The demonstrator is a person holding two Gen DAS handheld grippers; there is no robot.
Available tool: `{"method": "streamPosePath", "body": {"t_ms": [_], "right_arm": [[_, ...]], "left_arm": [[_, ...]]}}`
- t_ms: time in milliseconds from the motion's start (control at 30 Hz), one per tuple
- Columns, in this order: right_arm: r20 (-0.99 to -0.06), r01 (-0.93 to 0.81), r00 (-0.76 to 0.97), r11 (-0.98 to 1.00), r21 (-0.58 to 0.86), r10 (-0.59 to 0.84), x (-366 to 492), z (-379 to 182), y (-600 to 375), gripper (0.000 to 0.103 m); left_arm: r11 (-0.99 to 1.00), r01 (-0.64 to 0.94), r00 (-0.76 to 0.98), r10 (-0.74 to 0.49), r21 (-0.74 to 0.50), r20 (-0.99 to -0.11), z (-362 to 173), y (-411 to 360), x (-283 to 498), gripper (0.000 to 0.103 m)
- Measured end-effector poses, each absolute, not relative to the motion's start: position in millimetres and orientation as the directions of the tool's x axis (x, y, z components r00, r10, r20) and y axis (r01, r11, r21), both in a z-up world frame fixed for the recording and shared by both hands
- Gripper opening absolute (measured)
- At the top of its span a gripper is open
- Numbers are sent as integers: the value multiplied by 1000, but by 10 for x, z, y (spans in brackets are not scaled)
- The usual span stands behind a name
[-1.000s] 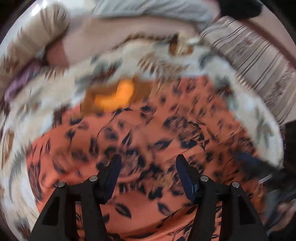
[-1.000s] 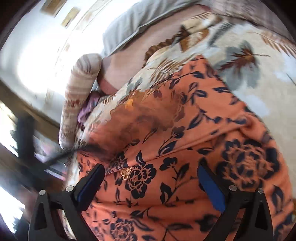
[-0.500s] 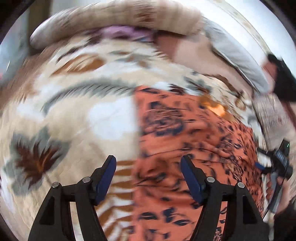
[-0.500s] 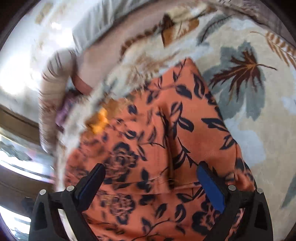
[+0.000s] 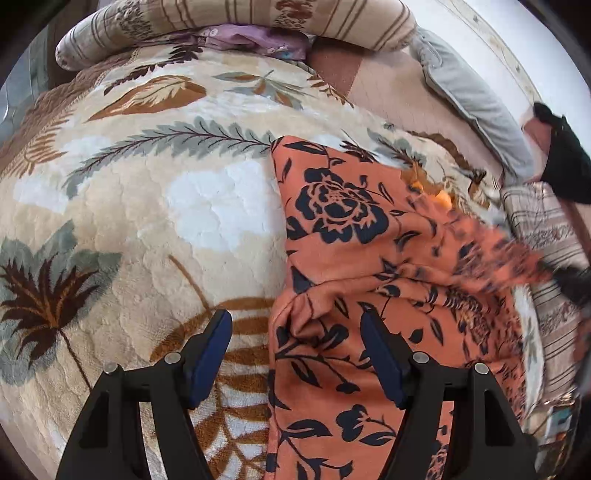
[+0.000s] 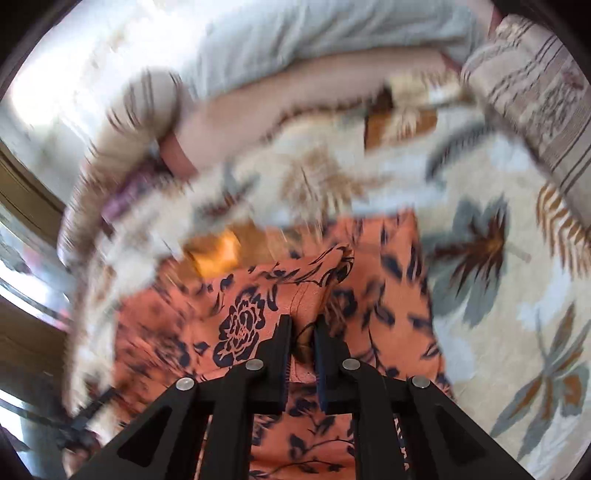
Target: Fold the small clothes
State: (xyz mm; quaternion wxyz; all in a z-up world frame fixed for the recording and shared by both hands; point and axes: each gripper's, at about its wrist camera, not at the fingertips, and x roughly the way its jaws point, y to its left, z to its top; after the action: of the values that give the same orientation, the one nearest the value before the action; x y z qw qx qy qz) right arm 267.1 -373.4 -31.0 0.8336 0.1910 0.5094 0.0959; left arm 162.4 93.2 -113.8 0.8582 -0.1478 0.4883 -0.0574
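Observation:
An orange garment with dark blue flowers (image 5: 354,266) lies on a leaf-patterned plush blanket (image 5: 155,206). My left gripper (image 5: 295,332) is open and empty over the garment's left edge, near a bunched fold. In the right wrist view, my right gripper (image 6: 302,325) is shut on a raised fold of the orange garment (image 6: 255,314) and lifts it off the blanket. That view is blurred by motion. The garment's right side is blurred in the left wrist view.
A striped bolster pillow (image 5: 236,22) and a purple cloth (image 5: 255,40) lie at the blanket's far edge. A grey pillow (image 5: 476,99) lies at the back right. Another striped pillow (image 6: 535,92) lies at the right. A small yellow-orange item (image 6: 218,251) lies beyond the garment.
My right gripper has closed from wide open onto a fold of the garment and raised it. My left gripper has swung to the garment's left edge and stays open.

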Motion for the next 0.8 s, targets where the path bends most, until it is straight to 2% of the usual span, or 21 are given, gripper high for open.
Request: {"method": "streamPosePath", "body": {"t_ms": [133, 200, 233, 267, 300, 333, 433, 633, 700, 733, 800], "right_arm": [[-776, 54, 514, 889, 454, 365, 2635, -23, -3920, 12], [-819, 94, 506, 927, 362, 269, 2639, -203, -3938, 16], [-833, 101, 499, 939, 328, 238, 2658, -348, -3936, 23], [-849, 94, 470, 943, 320, 242, 2675, -570, -3941, 55], [-883, 109, 404, 946, 306, 239, 2684, -829, -3940, 78], [-909, 129, 346, 948, 291, 232, 2659, -1044, -3947, 90], [-900, 163, 357, 932, 324, 251, 2507, -1234, -4029, 90], [-796, 92, 541, 922, 376, 271, 2502, -727, -4061, 90], [-760, 30, 558, 907, 420, 334, 2563, -621, -3983, 90], [-751, 3, 548, 896, 443, 369, 2613, -632, -3931, 90], [-744, -48, 508, 877, 478, 434, 2698, -706, -3818, 90]], "left_arm": [[949, -60, 522, -235, -310, -820, -1129, 968, 1635, 73], [943, -74, 523, -241, -325, -818, -1117, 978, 1668, 73], [940, -75, 520, -247, -332, -818, -1106, 963, 1688, 73], [941, -70, 518, -250, -332, -818, -1092, 942, 1700, 73], [942, -60, 519, -252, -329, -817, -1070, 914, 1709, 73], [948, -40, 519, -250, -315, -817, -1040, 868, 1727, 73], [961, 6, 526, -239, -277, -816, -964, 799, 1821, 73], [942, -9, 506, -284, -335, -814, -930, 885, 2355, 73], [933, 0, 477, -317, -361, -820, -988, 879, 2551, 72], [931, -4, 463, -323, -366, -825, -1027, 880, 2634, 69], [937, -30, 420, -304, -348, -855, -1143, 901, 2805, 27]]}}
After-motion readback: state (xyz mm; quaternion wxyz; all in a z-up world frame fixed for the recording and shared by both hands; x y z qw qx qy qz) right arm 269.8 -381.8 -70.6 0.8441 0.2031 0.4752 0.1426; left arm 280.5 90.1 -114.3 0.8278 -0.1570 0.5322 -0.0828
